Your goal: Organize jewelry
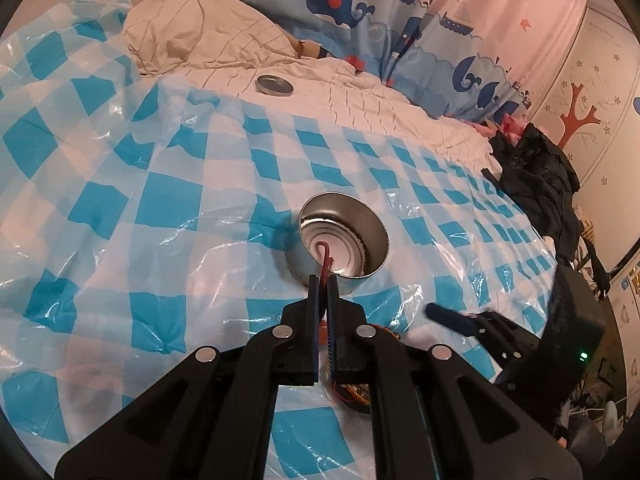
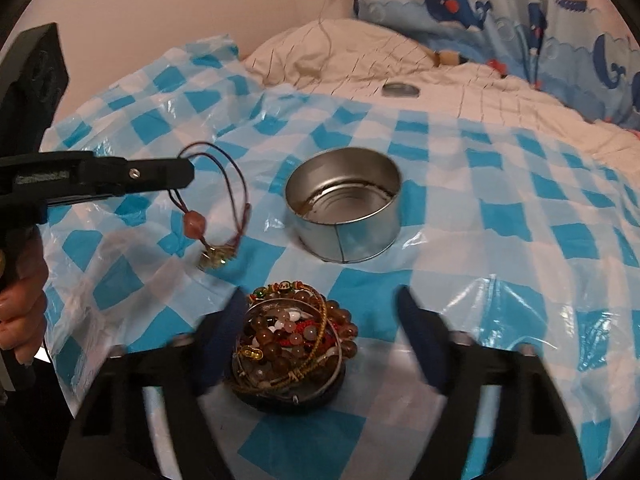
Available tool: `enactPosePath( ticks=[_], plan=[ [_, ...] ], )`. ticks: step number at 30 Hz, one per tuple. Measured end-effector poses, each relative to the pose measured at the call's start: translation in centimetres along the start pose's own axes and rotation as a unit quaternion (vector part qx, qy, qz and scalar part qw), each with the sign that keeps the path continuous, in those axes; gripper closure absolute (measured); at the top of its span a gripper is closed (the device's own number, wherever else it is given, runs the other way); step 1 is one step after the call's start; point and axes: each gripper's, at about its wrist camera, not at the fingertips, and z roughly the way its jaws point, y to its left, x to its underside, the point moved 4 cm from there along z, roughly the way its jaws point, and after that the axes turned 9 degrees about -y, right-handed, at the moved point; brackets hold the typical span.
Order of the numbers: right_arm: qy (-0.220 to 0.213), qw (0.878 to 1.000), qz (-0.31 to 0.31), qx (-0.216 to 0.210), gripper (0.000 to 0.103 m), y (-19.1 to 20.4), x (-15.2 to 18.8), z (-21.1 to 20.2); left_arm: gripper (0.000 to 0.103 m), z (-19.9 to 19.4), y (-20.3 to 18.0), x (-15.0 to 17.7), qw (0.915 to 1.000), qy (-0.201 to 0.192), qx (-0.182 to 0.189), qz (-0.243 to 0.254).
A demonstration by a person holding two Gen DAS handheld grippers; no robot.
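An open silver tin (image 2: 344, 208) stands on the blue-checked plastic sheet (image 2: 500, 240); it also shows in the left wrist view (image 1: 344, 236). My left gripper (image 1: 323, 282) is shut on a red cord bracelet (image 1: 322, 256). In the right wrist view that bracelet (image 2: 216, 216) hangs from the left gripper (image 2: 188, 174), with a pink bead and a gold charm, left of the tin. My right gripper (image 2: 320, 320) is open, its blue pads (image 2: 416, 336) either side of a dark dish heaped with beaded bracelets (image 2: 292, 344).
The tin's round lid (image 1: 274, 85) lies on the cream quilt beyond the sheet. A cream pillow (image 1: 200, 28) and whale-print curtain (image 1: 380, 12) are behind. Dark clothes (image 1: 536, 176) lie at the bed's right edge.
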Motion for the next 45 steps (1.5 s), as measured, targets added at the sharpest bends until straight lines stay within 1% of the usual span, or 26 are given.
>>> enactPosePath(
  ticks=[1, 3, 4, 5, 6, 8, 11, 14, 20, 22, 23, 24, 25, 26, 27, 28, 29, 30, 32, 34, 35, 36, 37, 38, 42, 45],
  plan=[
    [0.005, 1.000, 0.000, -0.001, 0.048, 0.0, 0.0, 0.4, 0.100, 0.0, 0.0, 0.0, 1.0000, 0.000, 0.000, -0.001],
    [0.015, 1.000, -0.001, 0.001, 0.051, -0.1, 0.2, 1.1, 0.100, 0.0, 0.0, 0.0, 1.0000, -0.001, -0.001, -0.001],
    [0.016, 1.000, 0.000, 0.000, 0.056, -0.2, 0.2, 1.2, 0.100, 0.0, 0.1, 0.0, 1.0000, -0.001, -0.001, -0.001],
    [0.018, 1.000, 0.000, 0.000, 0.066, -0.2, 0.2, 1.4, 0.100, 0.0, 0.1, 0.0, 1.0000, -0.001, -0.002, -0.001],
    [0.021, 1.000, -0.002, 0.000, 0.071, -0.2, 0.3, 1.5, 0.100, 0.0, 0.1, 0.0, 1.0000, -0.002, -0.002, -0.001],
    [0.025, 1.000, -0.008, -0.001, 0.093, -0.1, 0.4, 1.7, 0.100, 0.0, 0.1, 0.0, 1.0000, -0.002, -0.003, -0.002],
    [0.020, 1.000, -0.021, 0.000, 0.101, 0.3, 0.4, 1.5, 0.100, 0.0, 0.2, -0.1, 1.0000, -0.002, -0.004, -0.001],
    [0.004, 1.000, -0.019, -0.011, 0.103, 0.5, -0.1, 0.7, 0.100, 0.0, 0.4, 0.0, 1.0000, -0.002, -0.008, -0.002],
    [-0.033, 0.998, 0.022, -0.045, 0.103, -0.4, -1.4, -1.3, 0.100, -0.1, 0.5, 0.0, 0.9999, -0.004, -0.010, -0.002],
    [-0.019, 0.998, 0.029, -0.055, 0.102, -0.5, -1.4, -1.0, 0.100, 0.0, 0.6, 0.0, 0.9999, -0.002, -0.010, -0.003],
    [-0.001, 0.997, 0.042, -0.065, 0.102, -0.7, -1.1, -0.2, 0.100, 0.0, 0.6, 0.0, 0.9999, -0.001, -0.010, -0.003],
    [0.009, 0.996, 0.052, -0.068, 0.097, -0.8, -0.8, 0.2, 0.100, 0.1, 0.4, 0.1, 0.9999, -0.001, -0.011, -0.003],
    [0.019, 0.996, 0.057, -0.068, 0.062, -0.7, -0.5, 0.7, 0.100, 0.1, 0.5, 0.1, 0.9999, 0.000, -0.010, -0.004],
    [0.025, 0.996, 0.057, -0.065, 0.039, -0.6, -0.3, 1.0, 0.100, 0.1, 0.4, 0.1, 0.9999, 0.000, -0.010, -0.004],
    [0.012, 0.997, 0.056, -0.058, 0.039, -0.5, -0.3, 0.9, 0.100, 0.1, 0.4, 0.1, 0.9999, 0.000, -0.010, -0.004],
    [0.003, 0.997, 0.049, -0.057, 0.042, -0.3, -0.3, 0.6, 0.100, 0.1, 0.4, 0.1, 0.9999, 0.001, -0.010, -0.004],
    [0.005, 0.998, 0.040, -0.056, 0.050, -0.2, -0.4, 0.6, 0.100, 0.1, 0.4, 0.1, 0.9999, 0.000, -0.011, -0.004],
    [0.006, 0.998, 0.039, -0.054, 0.052, -0.2, -0.3, 0.7, 0.100, 0.2, 0.4, 0.1, 0.9999, 0.001, -0.011, -0.003],
    [0.016, 0.998, 0.043, -0.051, 0.061, -0.5, 0.1, 1.2, 0.100, 0.2, 0.2, 0.2, 0.9999, 0.002, -0.011, -0.003],
    [0.025, 0.998, 0.043, -0.049, 0.064, -0.6, 0.4, 1.8, 0.100, 0.2, 0.2, 0.2, 0.9999, 0.002, -0.011, -0.003],
    [0.029, 0.998, 0.040, -0.048, 0.072, -0.5, 0.6, 2.0, 0.100, 0.2, 0.2, 0.2, 0.9999, 0.002, -0.011, -0.003],
    [0.032, 0.998, 0.036, -0.049, 0.078, -0.4, 0.7, 2.2, 0.100, 0.2, 0.2, 0.2, 0.9999, 0.002, -0.011, -0.003],
    [0.035, 0.998, 0.028, -0.045, 0.088, -0.3, 0.8, 2.3, 0.100, 0.2, 0.2, 0.2, 0.9999, 0.002, -0.011, -0.003],
    [0.031, 0.999, 0.017, -0.040, 0.100, -0.1, 0.8, 2.1, 0.100, 0.2, 0.2, 0.2, 0.9999, 0.002, -0.011, -0.003],
    [0.007, 0.999, -0.001, -0.043, 0.099, 0.4, 0.3, 1.2, 0.100, 0.2, 0.2, 0.2, 0.9999, 0.001, -0.012, -0.003],
    [-0.002, 0.999, 0.003, -0.053, 0.099, 0.5, -0.1, 0.6, 0.100, 0.3, -0.1, 0.5, 0.9999, 0.001, -0.012, -0.003]
  ],
)
